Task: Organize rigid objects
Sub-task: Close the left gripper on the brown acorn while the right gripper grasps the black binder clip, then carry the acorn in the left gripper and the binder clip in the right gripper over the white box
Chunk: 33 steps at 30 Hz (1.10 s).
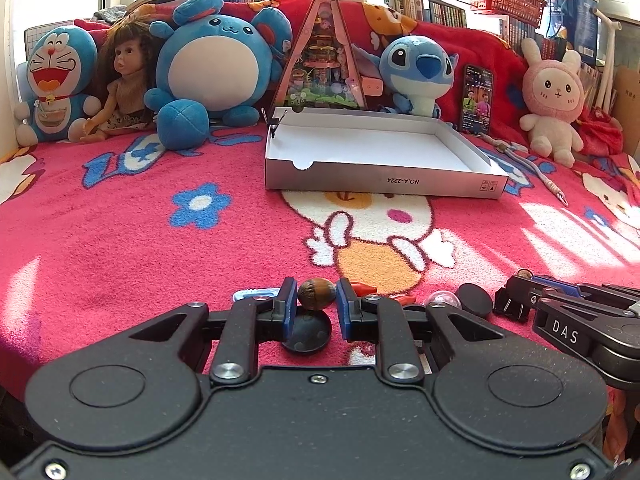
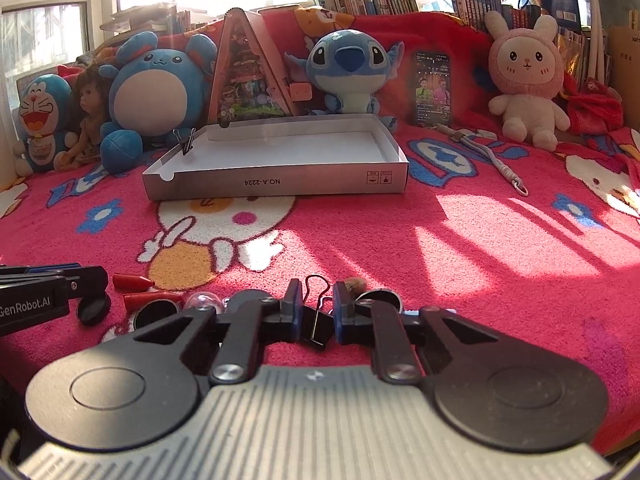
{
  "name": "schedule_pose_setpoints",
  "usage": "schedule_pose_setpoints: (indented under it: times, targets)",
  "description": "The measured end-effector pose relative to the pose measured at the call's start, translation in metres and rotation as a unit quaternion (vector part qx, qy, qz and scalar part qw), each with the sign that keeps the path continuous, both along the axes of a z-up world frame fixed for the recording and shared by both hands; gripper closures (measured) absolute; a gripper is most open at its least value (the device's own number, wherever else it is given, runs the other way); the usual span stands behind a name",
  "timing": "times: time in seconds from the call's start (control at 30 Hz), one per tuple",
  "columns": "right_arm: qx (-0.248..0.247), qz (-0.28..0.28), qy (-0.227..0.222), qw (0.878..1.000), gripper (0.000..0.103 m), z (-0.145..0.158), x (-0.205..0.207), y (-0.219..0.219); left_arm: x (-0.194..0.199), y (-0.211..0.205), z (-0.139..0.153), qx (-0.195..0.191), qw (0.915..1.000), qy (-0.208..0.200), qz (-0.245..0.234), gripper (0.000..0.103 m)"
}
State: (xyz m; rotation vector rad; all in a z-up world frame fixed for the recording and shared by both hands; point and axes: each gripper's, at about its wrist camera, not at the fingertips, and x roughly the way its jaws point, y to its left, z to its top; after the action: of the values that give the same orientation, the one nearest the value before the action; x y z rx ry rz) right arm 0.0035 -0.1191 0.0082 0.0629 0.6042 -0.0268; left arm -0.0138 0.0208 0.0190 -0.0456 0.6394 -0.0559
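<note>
My left gripper point(image 1: 316, 303) is shut on a brown walnut-like nut point(image 1: 316, 292), held between its blue pads just above a black disc point(image 1: 307, 336) on the pink blanket. My right gripper point(image 2: 316, 301) is shut on a black binder clip point(image 2: 317, 330), whose wire handles stick up between the fingers. Each gripper shows in the other's view: the right gripper point(image 1: 510, 299) low on the right, the left gripper point(image 2: 94, 280) low on the left. An open white cardboard box point(image 1: 384, 179) point(image 2: 280, 185) lies farther back, with another binder clip point(image 1: 276, 120) point(image 2: 185, 142) on its left corner.
Small loose items lie between the grippers: red cones point(image 2: 132, 281), a clear ball point(image 2: 204, 302), black discs point(image 2: 94, 309) and a black cap point(image 2: 156, 312). Plush toys point(image 1: 216, 68), a doll point(image 1: 124, 84), a triangular toy house point(image 1: 324, 60), a phone point(image 1: 478, 98) and a lanyard point(image 2: 492, 158) line the back.
</note>
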Motion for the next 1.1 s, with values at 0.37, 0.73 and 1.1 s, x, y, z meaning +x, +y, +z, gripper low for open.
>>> schedule_pose_setpoints:
  times: [0.37, 0.73, 1.1]
  targets:
    - [0.005, -0.012, -0.003, 1.0, 0.049, 0.0, -0.007, 0.007, 0.0, -0.001, -0.001, -0.003, 1.0, 0.003, 0.002, 0.083]
    - [0.039, 0.008, 0.002, 0.999, 0.076, -0.005, -0.027, -0.001, 0.002, -0.001, -0.005, -0.008, 0.9999, 0.012, 0.004, 0.083]
    - [0.042, -0.017, 0.019, 0.999, 0.076, -0.01, -0.01, -0.017, 0.002, -0.002, -0.007, -0.006, 0.9999, 0.014, 0.005, 0.083]
